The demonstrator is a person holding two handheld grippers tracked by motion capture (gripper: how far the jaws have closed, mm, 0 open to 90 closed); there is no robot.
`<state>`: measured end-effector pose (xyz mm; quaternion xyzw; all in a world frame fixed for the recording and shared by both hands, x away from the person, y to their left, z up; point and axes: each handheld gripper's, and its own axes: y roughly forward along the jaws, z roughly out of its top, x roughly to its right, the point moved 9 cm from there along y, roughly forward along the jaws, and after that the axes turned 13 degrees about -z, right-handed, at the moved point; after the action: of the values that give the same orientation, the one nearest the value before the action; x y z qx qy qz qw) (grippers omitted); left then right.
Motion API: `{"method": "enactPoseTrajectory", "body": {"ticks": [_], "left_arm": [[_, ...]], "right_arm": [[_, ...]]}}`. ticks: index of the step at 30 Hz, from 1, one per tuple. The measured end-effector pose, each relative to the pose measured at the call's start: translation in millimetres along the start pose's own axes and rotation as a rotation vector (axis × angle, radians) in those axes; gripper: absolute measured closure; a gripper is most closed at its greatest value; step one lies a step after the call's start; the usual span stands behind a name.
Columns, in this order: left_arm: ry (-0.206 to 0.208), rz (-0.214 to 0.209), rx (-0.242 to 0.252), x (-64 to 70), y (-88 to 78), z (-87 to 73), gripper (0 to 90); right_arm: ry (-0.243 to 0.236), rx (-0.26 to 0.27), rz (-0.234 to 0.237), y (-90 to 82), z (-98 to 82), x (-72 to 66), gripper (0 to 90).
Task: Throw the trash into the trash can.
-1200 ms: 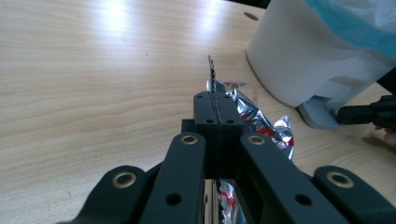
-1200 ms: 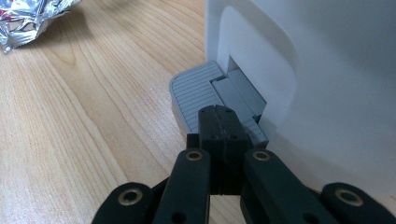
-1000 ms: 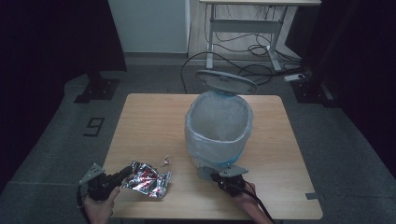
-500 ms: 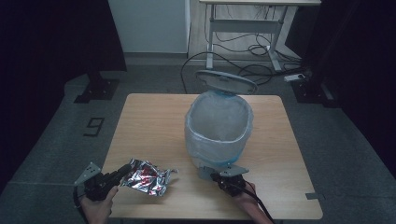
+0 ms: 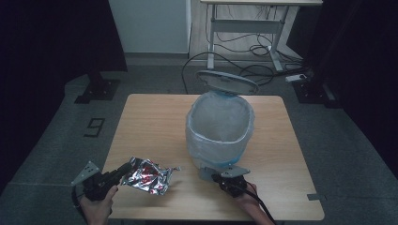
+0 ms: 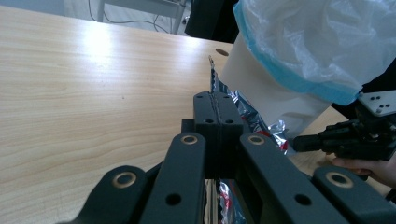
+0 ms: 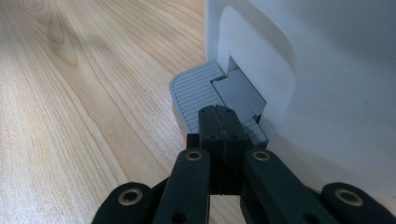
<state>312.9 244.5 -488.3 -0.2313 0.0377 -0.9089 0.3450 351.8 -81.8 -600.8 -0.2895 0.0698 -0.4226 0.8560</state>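
Note:
A crumpled silver and red foil wrapper (image 5: pixel 151 176) lies at the table's front left, and my left gripper (image 5: pixel 126 169) is shut on its near edge. In the left gripper view the closed jaws (image 6: pixel 217 100) pinch the foil (image 6: pixel 214 77), which sticks up past them. A white pedal bin (image 5: pixel 220 126) with a blue-rimmed plastic liner stands mid-table, its grey lid (image 5: pixel 226 82) tipped up at the back. My right gripper (image 5: pixel 217 177) is shut, and its tips (image 7: pixel 218 112) rest on the bin's grey ribbed pedal (image 7: pixel 196 91).
The wooden table (image 5: pixel 150 117) has bare room left of the bin and behind the wrapper. The right gripper (image 6: pixel 303 142) sits close beside the bin's base (image 6: pixel 261 88) in the left gripper view. Cables and a desk frame (image 5: pixel 263 28) lie on the floor beyond the table.
The wrapper's far end has edged slightly up and right with the left gripper. The right gripper, the pedal and the raised lid look unchanged.

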Motion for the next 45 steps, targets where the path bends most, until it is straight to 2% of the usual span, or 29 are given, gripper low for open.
{"method": "enactPoseTrajectory", "body": {"ticks": [16, 22, 26, 36, 45], "left_arm": [[0.004, -0.046, 0.029, 9.8, 5.0, 18.6, 90.0], [0.025, -0.054, 0.038, 17.4, 5.8, 34.8, 90.0], [0.049, -0.039, 0.042, 23.7, 4.9, 49.6, 90.0], [0.057, -0.059, 0.059, 29.7, 5.1, 67.2, 90.0], [0.084, -0.076, 0.078, 41.0, 3.4, 85.6, 90.0]], "right_arm": [[-0.001, 0.001, 0.0, 0.0, -0.1, -0.1, 90.0], [0.01, -0.001, 0.008, 0.0, -0.1, 0.4, 90.0], [-0.003, 0.005, 0.004, 0.0, -0.3, 0.1, 90.0], [-0.007, 0.013, 0.001, 0.0, -0.3, 0.0, 90.0], [-0.008, 0.013, -0.002, -0.1, -0.2, -0.4, 90.0]]}}
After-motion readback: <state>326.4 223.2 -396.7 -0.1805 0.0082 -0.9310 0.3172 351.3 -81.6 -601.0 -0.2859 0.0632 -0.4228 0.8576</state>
